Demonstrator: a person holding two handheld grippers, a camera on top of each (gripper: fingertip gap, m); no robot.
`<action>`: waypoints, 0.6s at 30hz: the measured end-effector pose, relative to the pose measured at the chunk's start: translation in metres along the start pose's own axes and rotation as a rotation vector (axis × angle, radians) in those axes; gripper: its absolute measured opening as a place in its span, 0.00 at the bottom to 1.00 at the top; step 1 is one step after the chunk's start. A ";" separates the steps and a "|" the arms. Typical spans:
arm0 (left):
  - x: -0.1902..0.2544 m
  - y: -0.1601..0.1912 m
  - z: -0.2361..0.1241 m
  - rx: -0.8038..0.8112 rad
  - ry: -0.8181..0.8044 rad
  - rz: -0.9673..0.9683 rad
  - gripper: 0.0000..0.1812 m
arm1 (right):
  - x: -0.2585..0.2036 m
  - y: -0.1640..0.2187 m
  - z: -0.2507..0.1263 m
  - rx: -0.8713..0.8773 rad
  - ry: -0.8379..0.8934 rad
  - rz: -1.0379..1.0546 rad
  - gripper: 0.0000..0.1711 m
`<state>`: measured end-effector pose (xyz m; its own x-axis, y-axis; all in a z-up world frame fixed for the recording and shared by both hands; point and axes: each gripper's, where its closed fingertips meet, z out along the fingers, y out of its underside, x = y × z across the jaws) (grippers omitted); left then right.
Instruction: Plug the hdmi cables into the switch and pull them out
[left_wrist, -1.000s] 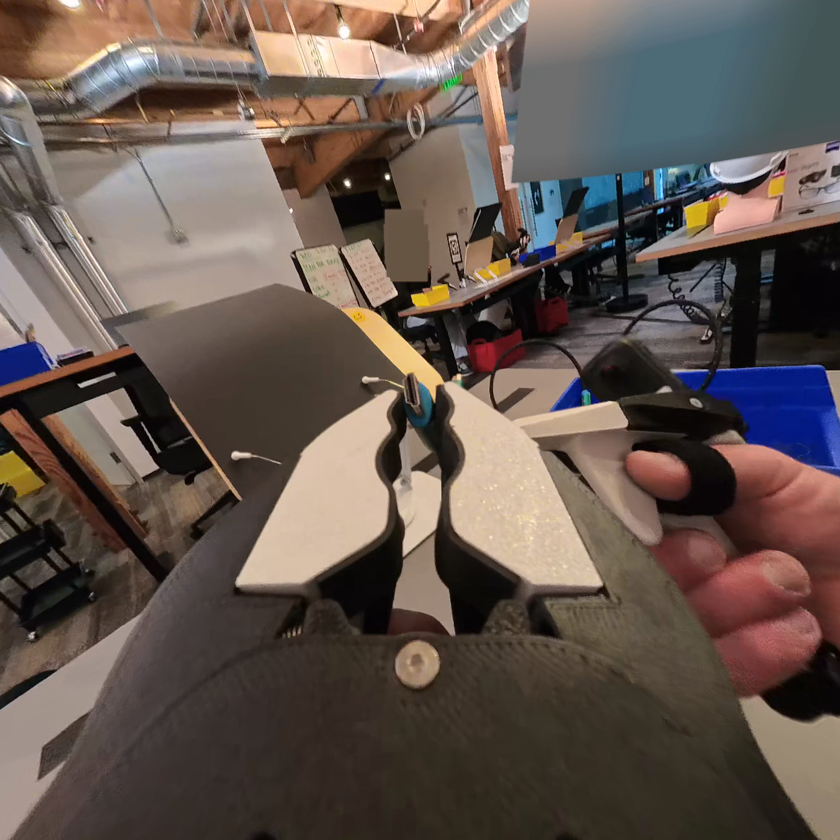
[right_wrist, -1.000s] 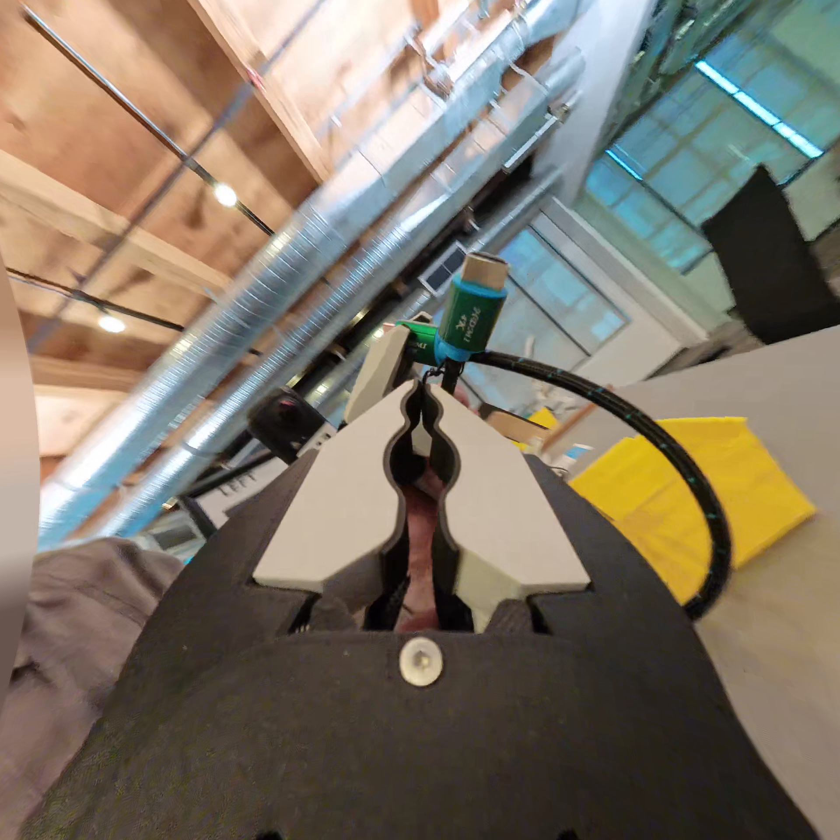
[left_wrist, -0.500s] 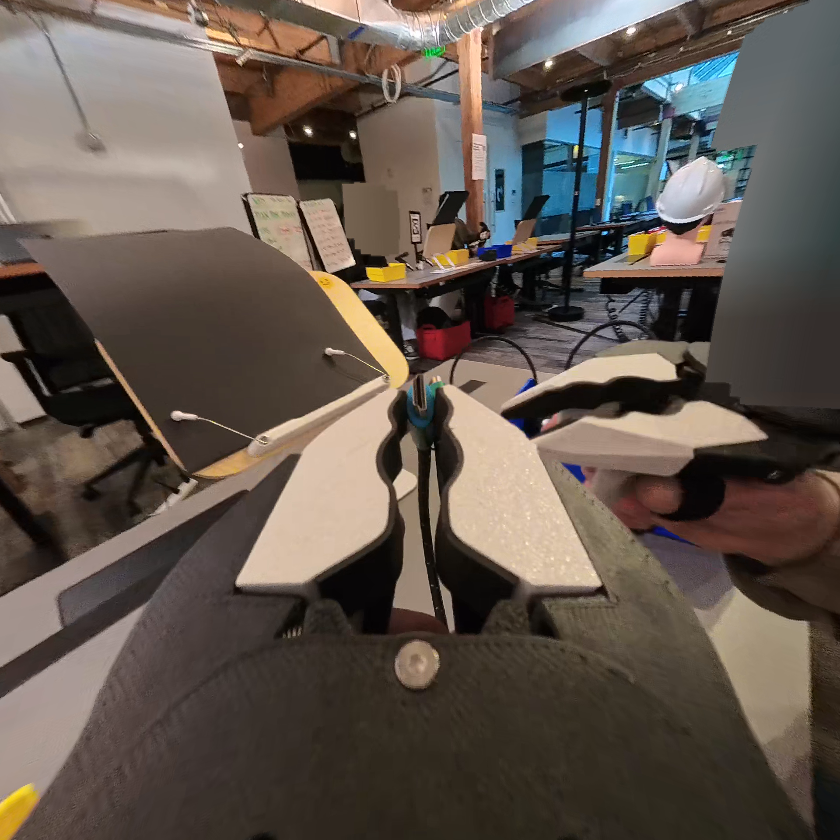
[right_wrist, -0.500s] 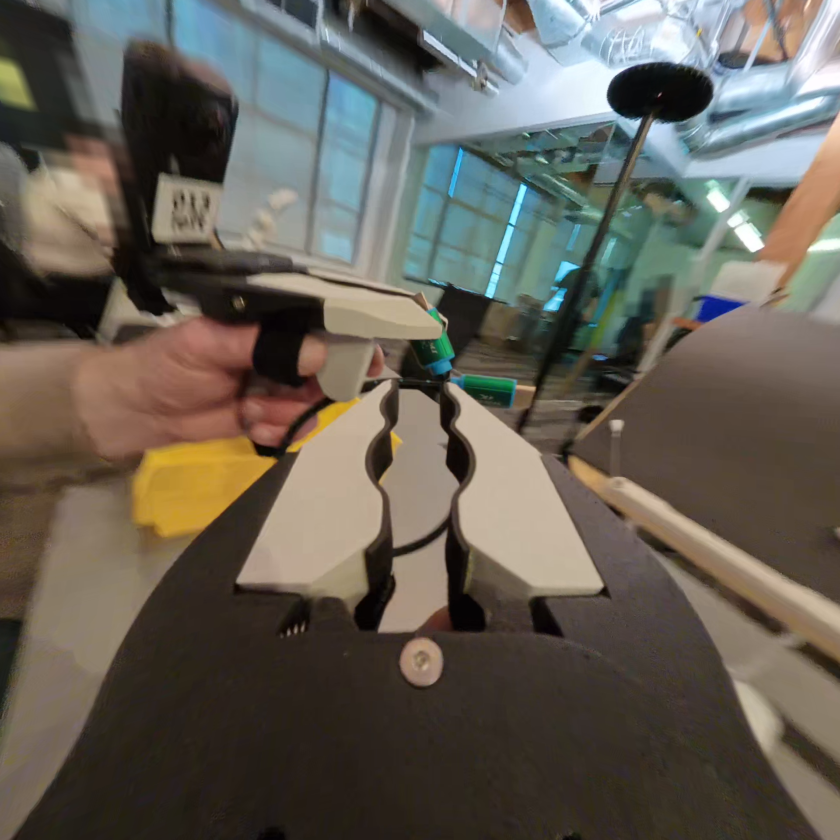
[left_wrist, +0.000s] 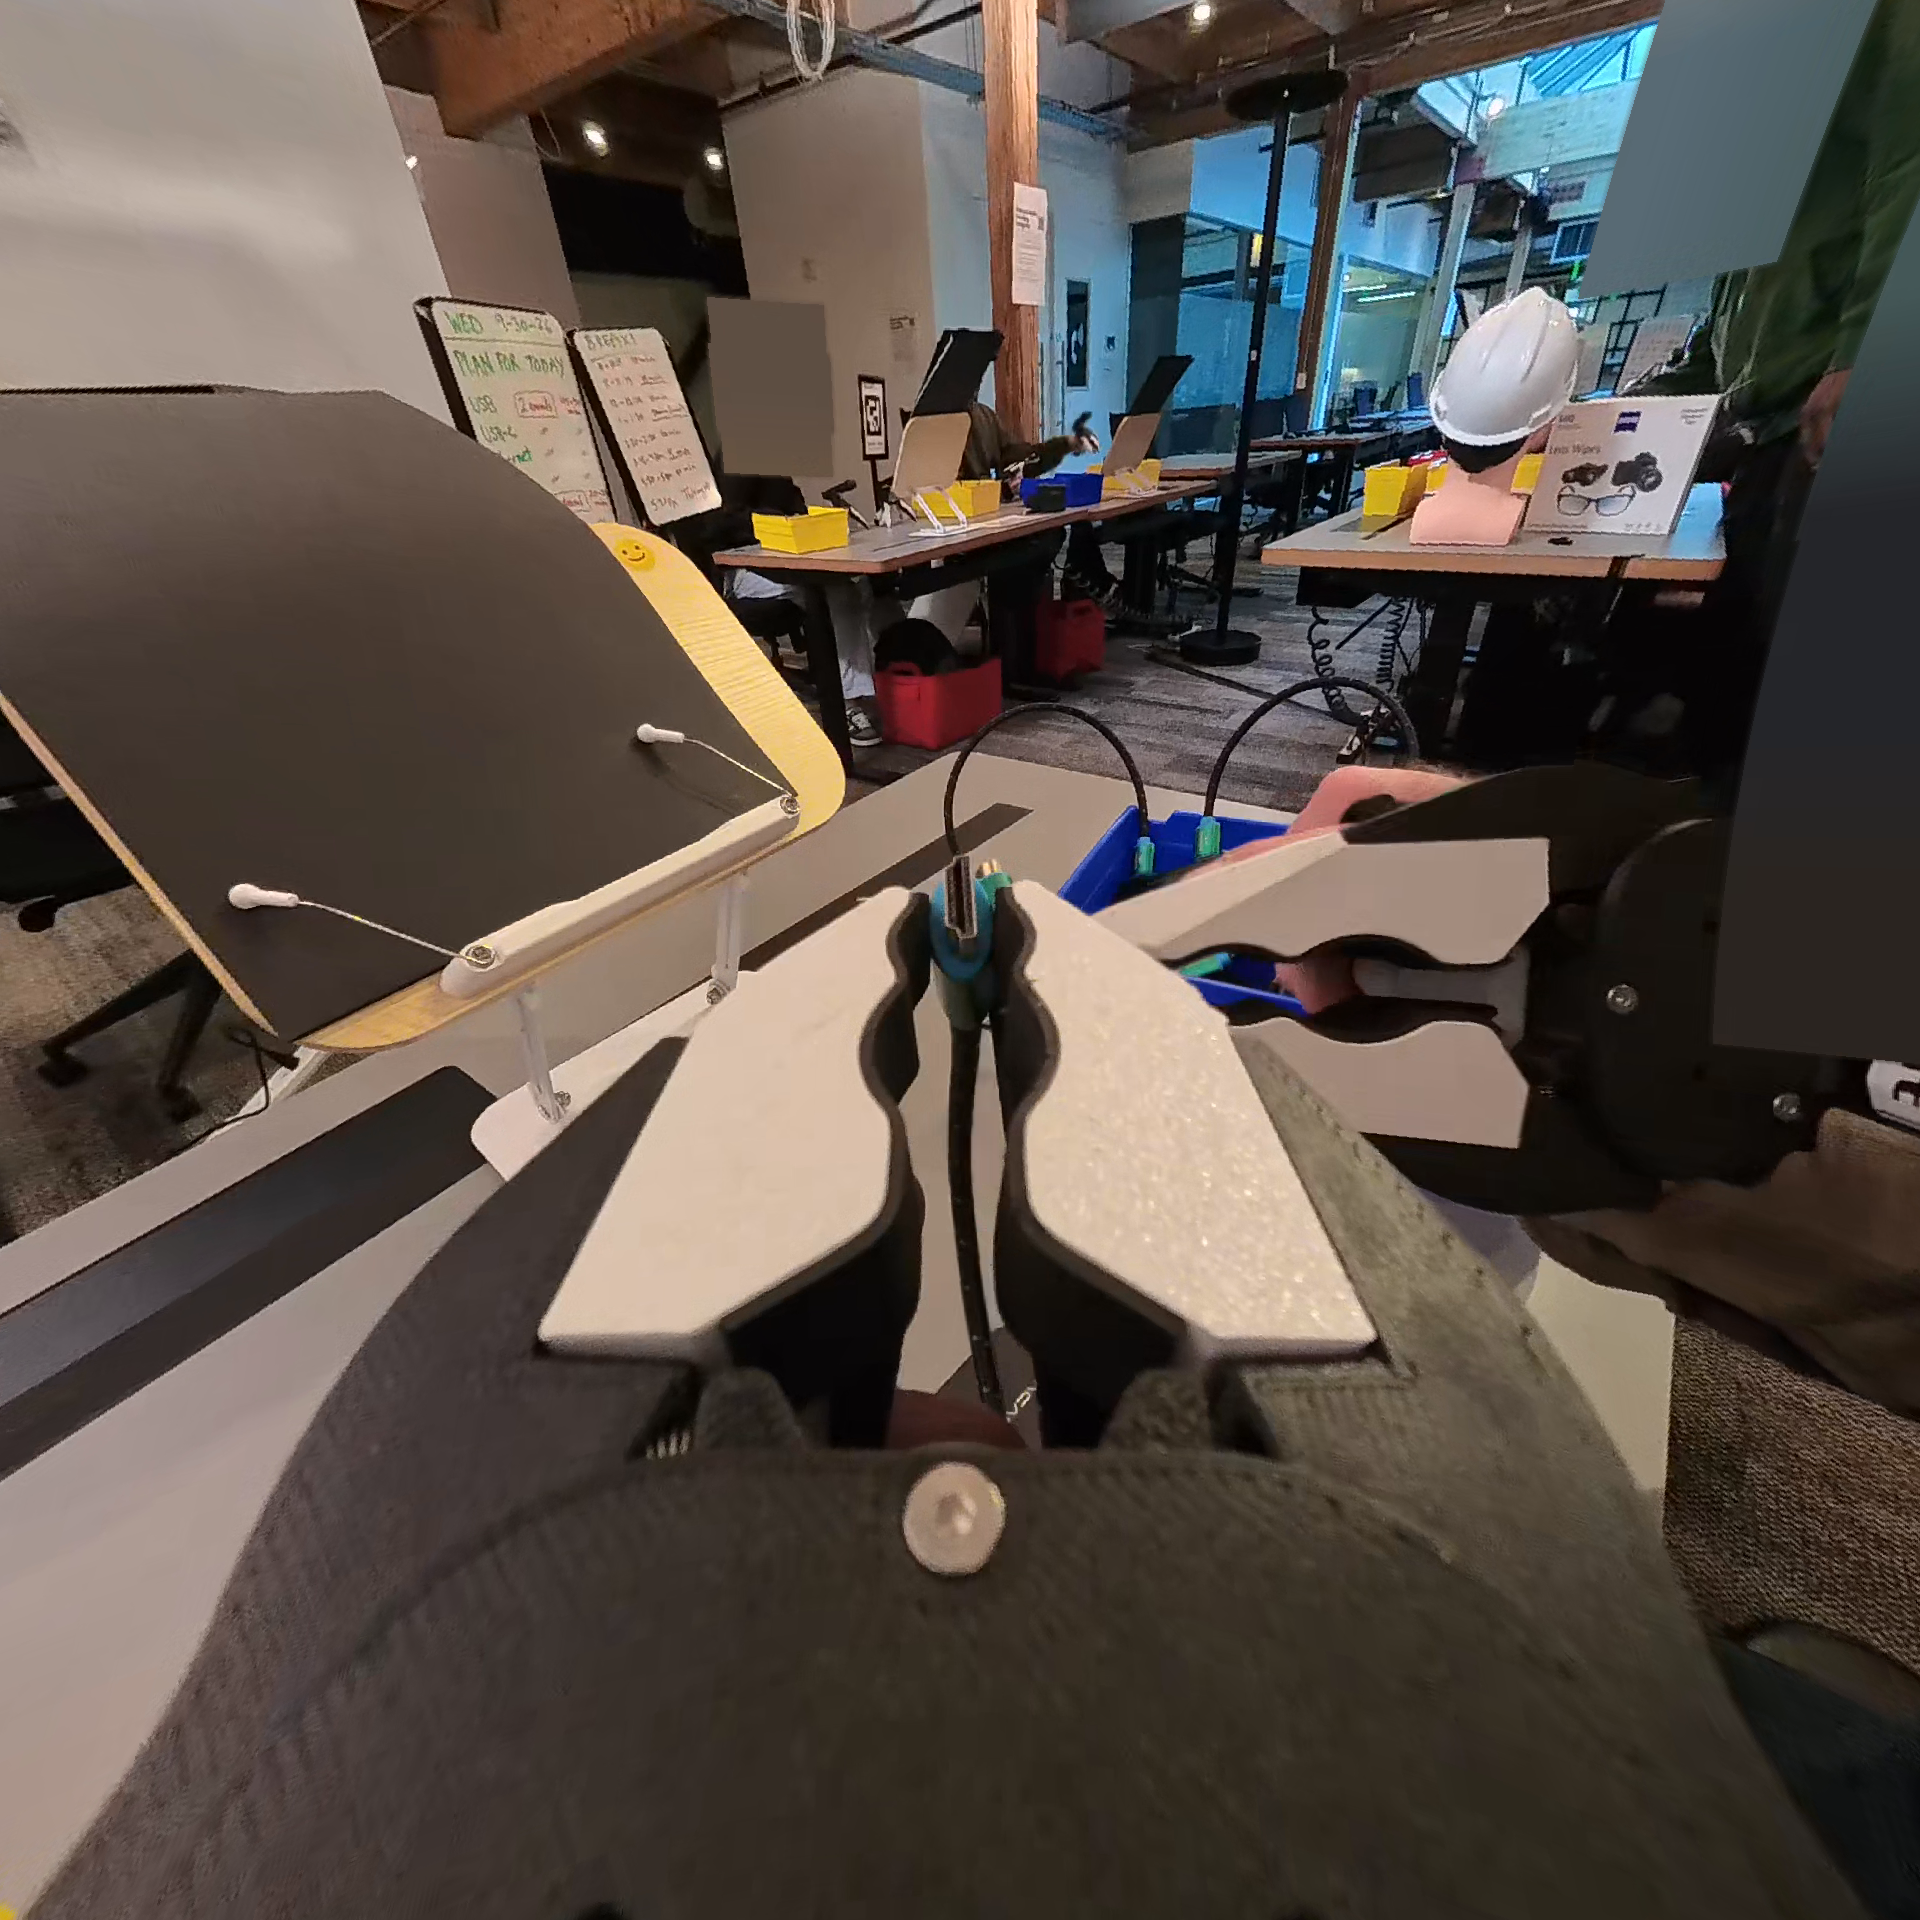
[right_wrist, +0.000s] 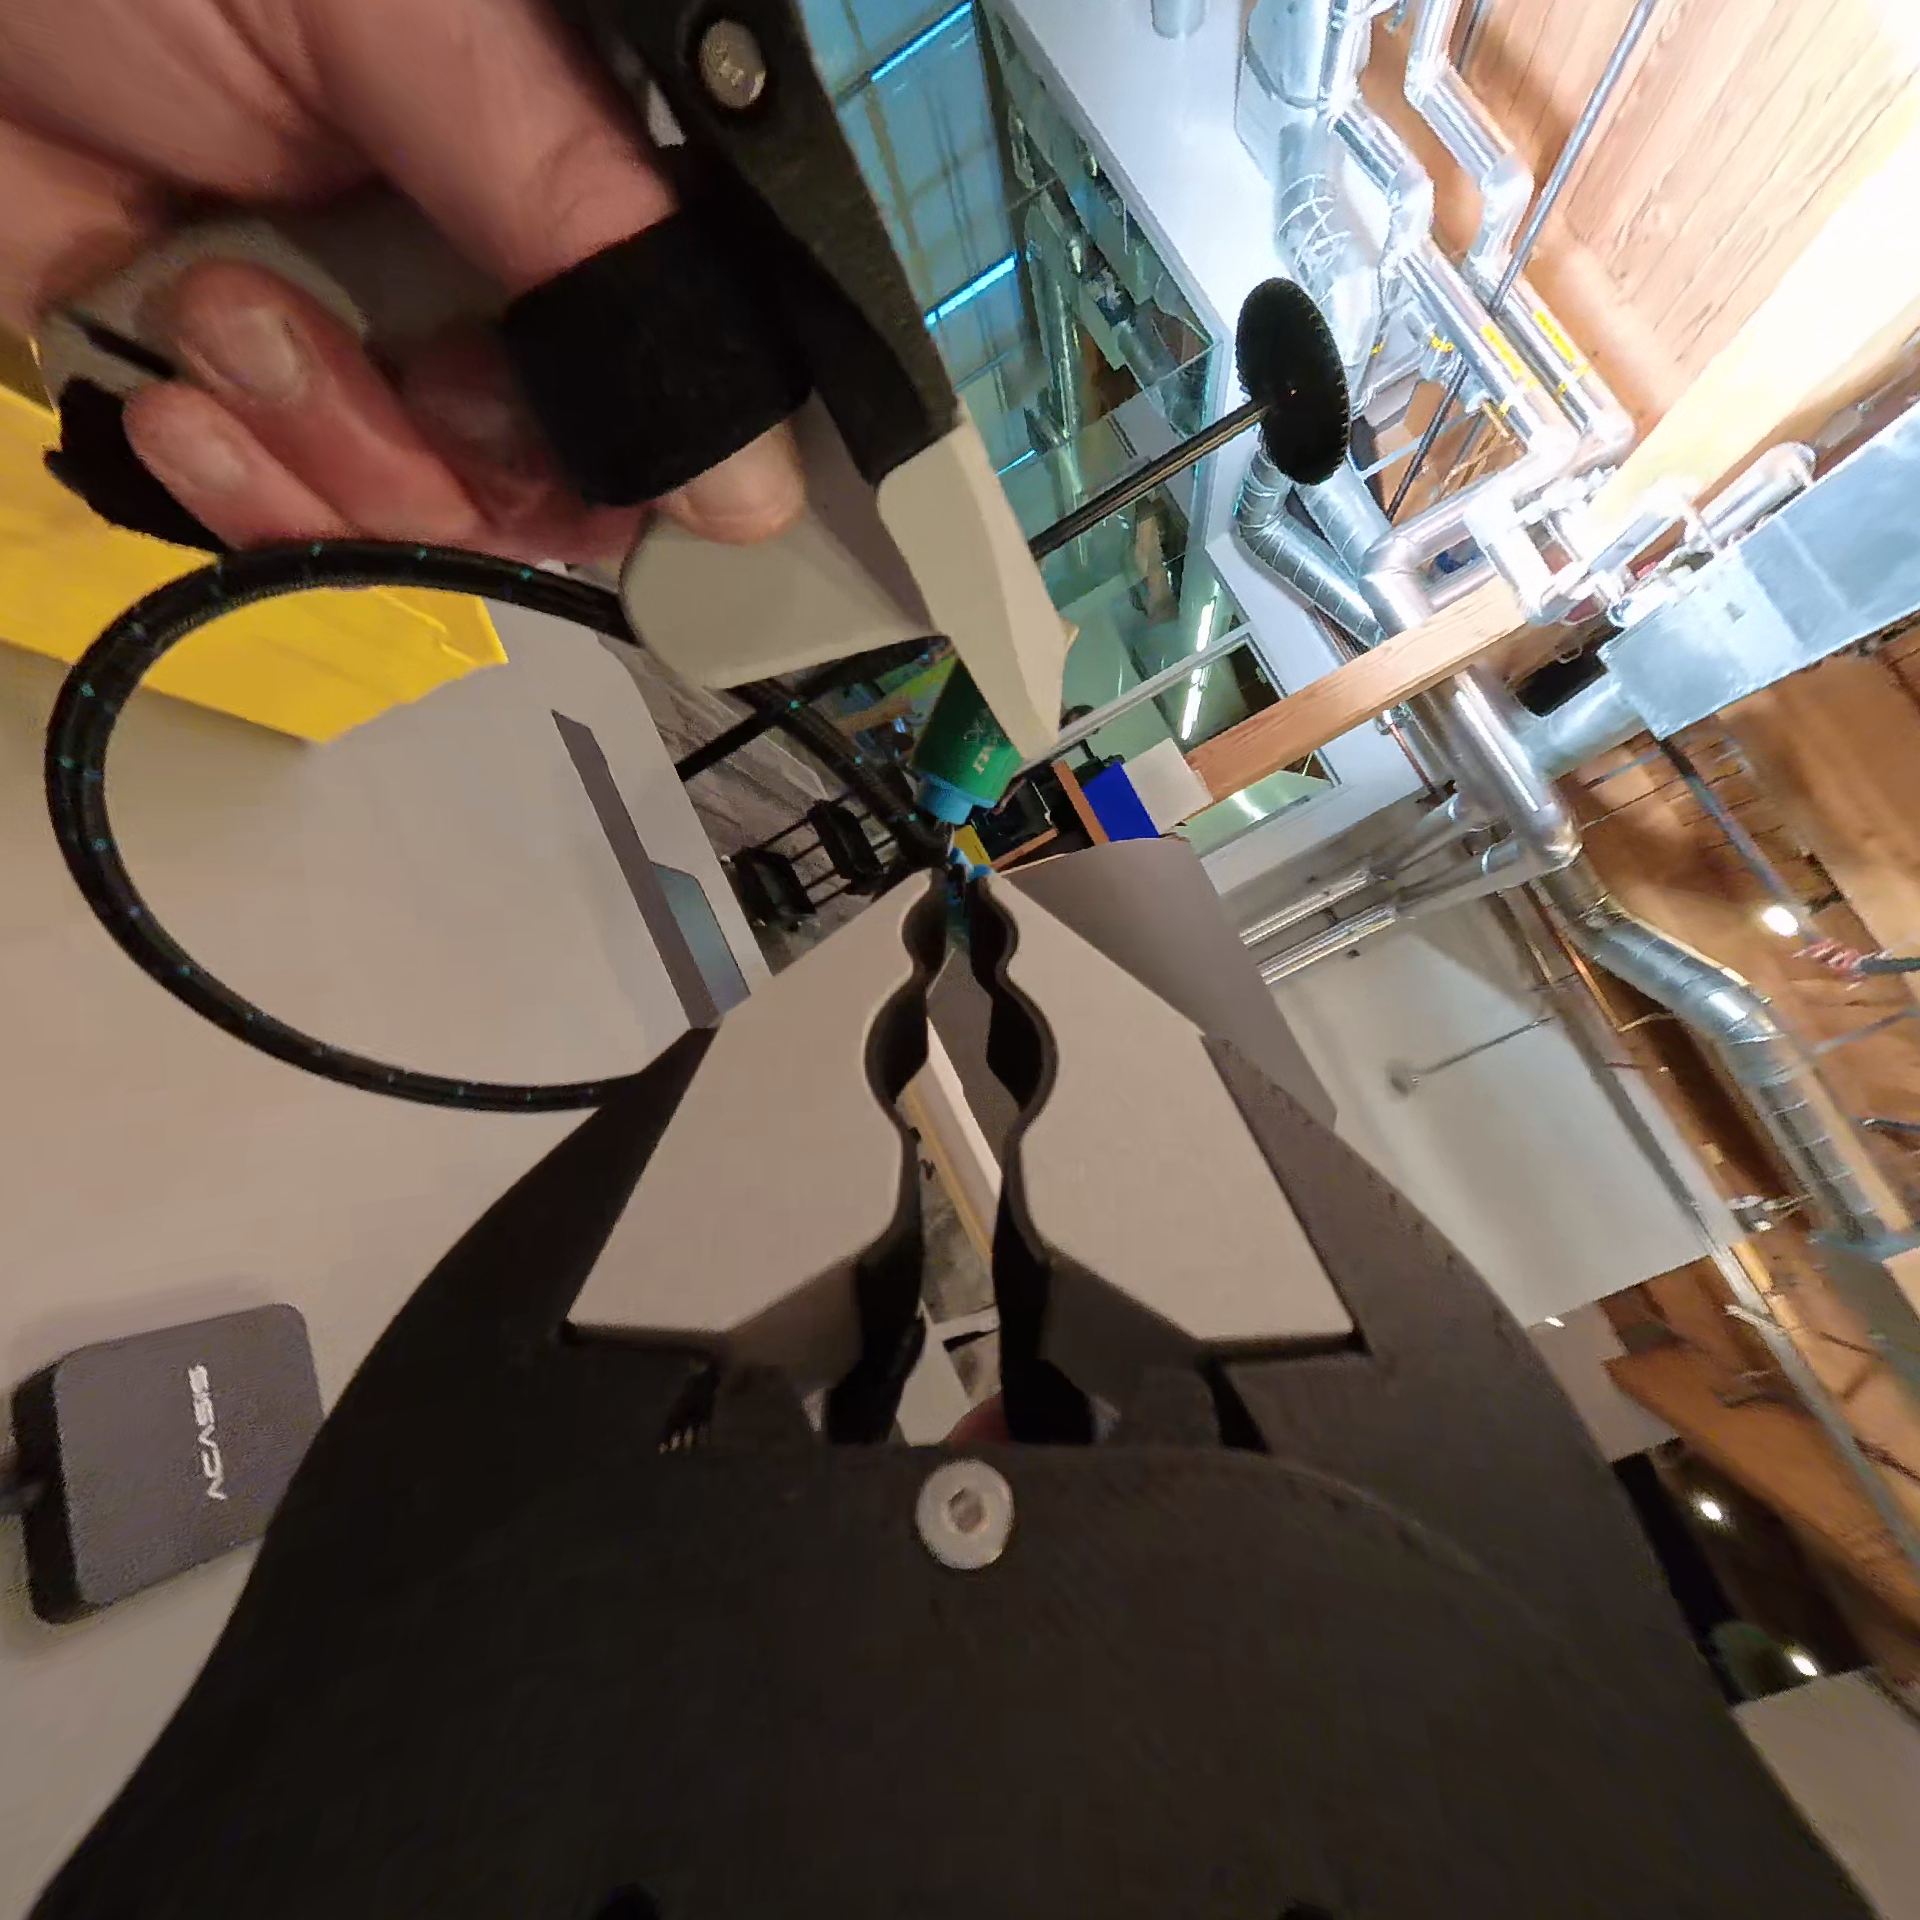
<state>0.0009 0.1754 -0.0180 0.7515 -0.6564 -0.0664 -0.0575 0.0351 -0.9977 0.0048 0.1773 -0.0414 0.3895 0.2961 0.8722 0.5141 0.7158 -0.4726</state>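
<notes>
My left gripper (left_wrist: 961, 961) has its jaws clamped on the green and blue HDMI plug (left_wrist: 958, 935), whose metal tip pokes just past the fingertips while its black braided cable (left_wrist: 966, 1195) runs back down the gap between the jaws toward my palm. My worry here is twist: the hold sits right at the fingertips, so any sideways tug from the cable could turn the plug in the jaws, and it would then meet a port skewed and jam or scrape.

Further right, my right gripper (right_wrist: 961, 894) has its jaws almost together at the tips, pinching the same cable just behind the plug's blue collar; I judge that from a tight, tilted view. The left gripper's fingers (right_wrist: 935, 623) cross close above mine there, so the two could knock together and jolt the plug loose. The cable swings out in a wide loop (right_wrist: 104, 831) over the table (right_wrist: 312, 987) toward its left edge; that loop could snag.

The switch (right_wrist: 156, 1455), a flat dark grey box, lies on the table well apart from both sets of jaws, low at the left of my right wrist view, with nothing plugged in that I can see. The plug faces away from it and needs turning.
</notes>
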 end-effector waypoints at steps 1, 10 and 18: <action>0.000 0.000 0.000 -0.001 -0.001 -0.001 0.06 | -0.001 0.000 0.000 -0.003 0.000 -0.013 0.00; 0.001 -0.006 -0.001 0.047 -0.066 0.097 0.06 | -0.001 -0.008 0.000 0.087 -0.163 0.604 0.00; -0.005 -0.016 -0.008 0.132 -0.180 0.224 0.06 | 0.000 -0.026 0.003 0.484 -0.479 1.939 0.00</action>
<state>-0.0068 0.1722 -0.0018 0.8347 -0.4778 -0.2737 -0.1576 0.2689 -0.9502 -0.0103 0.1606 -0.0286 -0.1681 0.7626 -0.6246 -0.4682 -0.6194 -0.6302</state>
